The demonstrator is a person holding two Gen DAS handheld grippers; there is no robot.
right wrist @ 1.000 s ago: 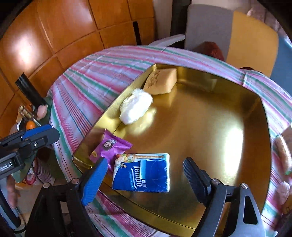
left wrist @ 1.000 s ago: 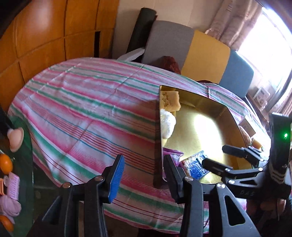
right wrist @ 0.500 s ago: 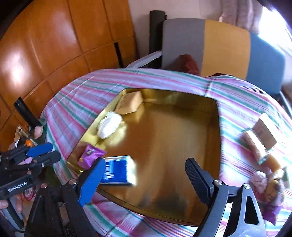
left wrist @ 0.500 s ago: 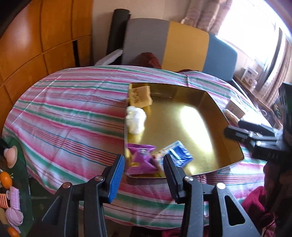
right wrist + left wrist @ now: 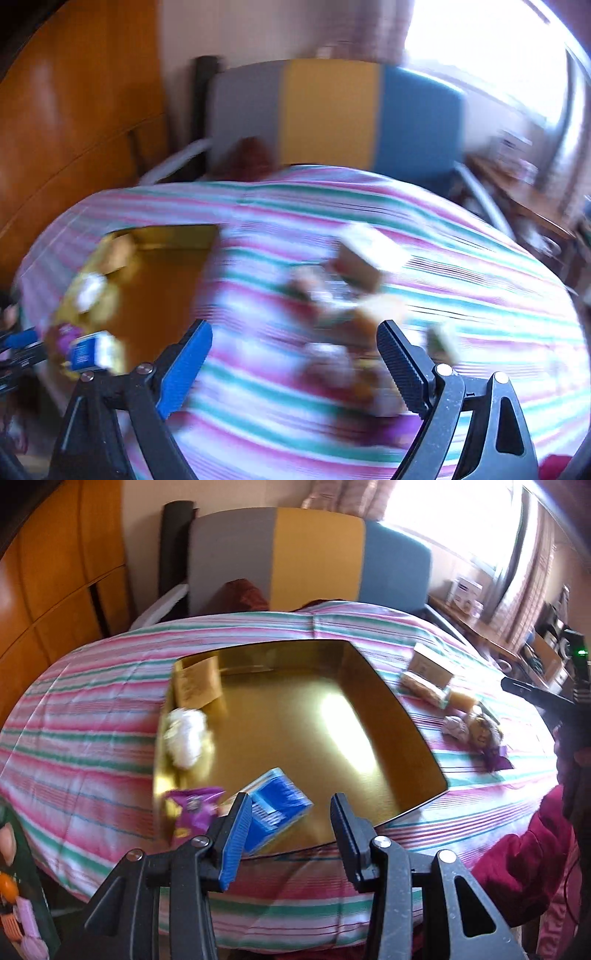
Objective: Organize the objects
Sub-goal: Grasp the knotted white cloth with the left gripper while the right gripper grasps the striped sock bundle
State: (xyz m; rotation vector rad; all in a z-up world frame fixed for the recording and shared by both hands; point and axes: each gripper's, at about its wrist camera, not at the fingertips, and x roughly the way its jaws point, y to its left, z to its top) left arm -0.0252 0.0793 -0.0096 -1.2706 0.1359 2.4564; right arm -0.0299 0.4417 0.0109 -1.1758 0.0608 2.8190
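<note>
A gold tray [image 5: 388,716] sits on the striped tablecloth. In it lie a blue tissue pack [image 5: 277,805], a purple snack packet [image 5: 194,810], a white fluffy lump [image 5: 184,734] and a tan biscuit pack [image 5: 197,683]. My left gripper [image 5: 290,834] is open and empty, just short of the tray's near edge. My right gripper [image 5: 293,365] is open and empty above the cloth right of the tray [image 5: 170,236]; that view is blurred. Loose items lie on the cloth to the right: a small cardboard box [image 5: 430,664], wrapped snacks [image 5: 424,688] and small bundles [image 5: 472,729].
A grey, yellow and blue chair back [image 5: 310,557] stands behind the table. Wooden panelling [image 5: 55,576] is at the left. The tablecloth's edge [image 5: 295,915] drops off close to my left gripper. A side table with small items [image 5: 18,904] is at lower left.
Both grippers have swung right and drawn back from the tray. The right one now looks at the loose items on the cloth. The blue tissue pack stays in the tray.
</note>
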